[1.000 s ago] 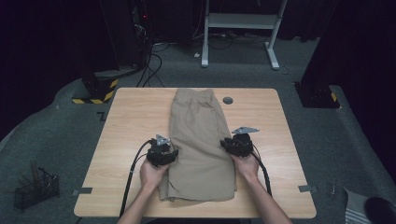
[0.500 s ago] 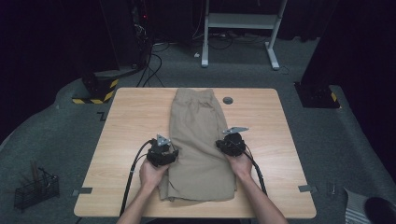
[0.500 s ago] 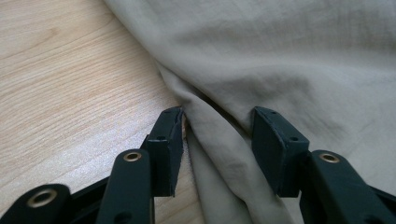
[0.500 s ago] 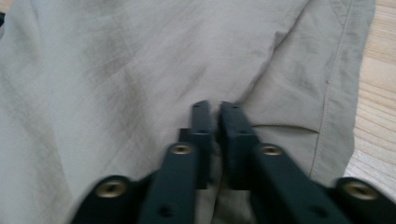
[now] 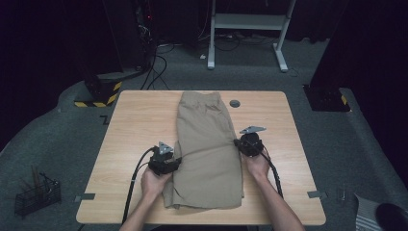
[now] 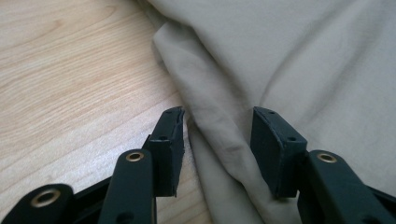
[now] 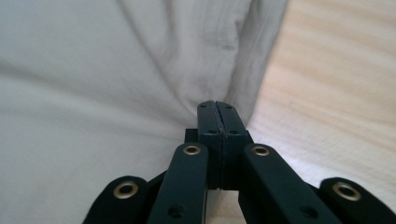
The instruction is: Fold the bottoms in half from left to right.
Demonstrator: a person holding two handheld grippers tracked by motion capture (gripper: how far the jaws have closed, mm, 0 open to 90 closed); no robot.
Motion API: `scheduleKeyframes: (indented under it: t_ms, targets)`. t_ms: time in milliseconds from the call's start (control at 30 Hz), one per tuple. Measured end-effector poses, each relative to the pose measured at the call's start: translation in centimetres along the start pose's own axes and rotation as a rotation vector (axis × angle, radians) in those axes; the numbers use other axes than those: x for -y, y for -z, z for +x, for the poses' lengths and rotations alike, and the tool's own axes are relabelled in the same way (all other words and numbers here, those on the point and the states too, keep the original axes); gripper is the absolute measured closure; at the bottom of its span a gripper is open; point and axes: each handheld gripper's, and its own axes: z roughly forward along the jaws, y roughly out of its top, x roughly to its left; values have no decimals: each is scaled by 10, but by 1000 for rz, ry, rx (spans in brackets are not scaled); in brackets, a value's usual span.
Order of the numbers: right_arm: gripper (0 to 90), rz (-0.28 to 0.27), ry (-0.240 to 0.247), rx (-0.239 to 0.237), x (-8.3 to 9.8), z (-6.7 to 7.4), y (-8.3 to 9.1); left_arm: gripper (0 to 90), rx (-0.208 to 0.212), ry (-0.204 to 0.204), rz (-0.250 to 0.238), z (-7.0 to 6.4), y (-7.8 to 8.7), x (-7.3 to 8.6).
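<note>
Wooden table (image 5: 134,120) on a grey carpeted floor, dark room behind; the landmark for all places below is the tan shorts (image 5: 207,144), which lie flat and lengthwise down the table's middle, waistband at the far end, hems toward the person.

Right gripper (image 7: 218,108): jaws pressed together, tips pinching a small ridge of cloth at the shorts' right edge, about mid-length. From above, the right gripper (image 5: 249,143) sits just at that edge.

Left gripper (image 6: 217,135): jaws parted, a raised fold of the shorts' left edge standing between the pads (image 6: 169,140), which do not seem to press it (grip not made). From above, the left gripper (image 5: 164,162) sits at the left edge, slightly nearer the hems than the right one.

Handling, as judged: light, soft, limp woven cloth; not slippery or fragile; it will sag and drape from any held point. Best hold is at a seam or doubled edge, both sides at matching length, with every layer in the pinch.

Against the picture a second earlier: the right jaws have just been closing and now meet on the cloth; the right gripper has edged inward onto the shorts' edge. Left gripper and shorts look unchanged.
</note>
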Motion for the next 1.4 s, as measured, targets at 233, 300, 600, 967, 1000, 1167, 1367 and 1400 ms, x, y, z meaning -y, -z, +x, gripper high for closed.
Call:
scheduleKeyframes:
  t_ms: [233, 300, 600, 967, 1000, 1167, 1367, 1400]
  targets:
    - [626, -59, -47, -19, -2, 9, 1, 488, 3, 72, -75, 5, -3, -19]
    - [733, -31, -53, -24, 0, 8, -5, 550, 6, 79, -63, 8, -8, -25]
    - [900, -15, -15, -37, 12, 2, 6, 893, 53, 34, 15, 8, 1, -5]
    - [654, -67, -13, -38, -3, 11, 11, 510, 69, 82, -75, 7, -1, -29]
    - [655, -68, -24, -35, -4, 10, 7, 521, 69, 92, -68, 7, -6, -32]
    - [887, -18, -51, -34, -4, 6, -12, 759, 46, 75, -2, 6, -23, -32]
    - [899, -2, -30, -25, 3, 1, -3, 886, 67, 16, 25, -3, -15, -21]
    - [898, 2, -9, -23, 7, 4, -1, 887, 70, 3, 28, -6, -12, -17]
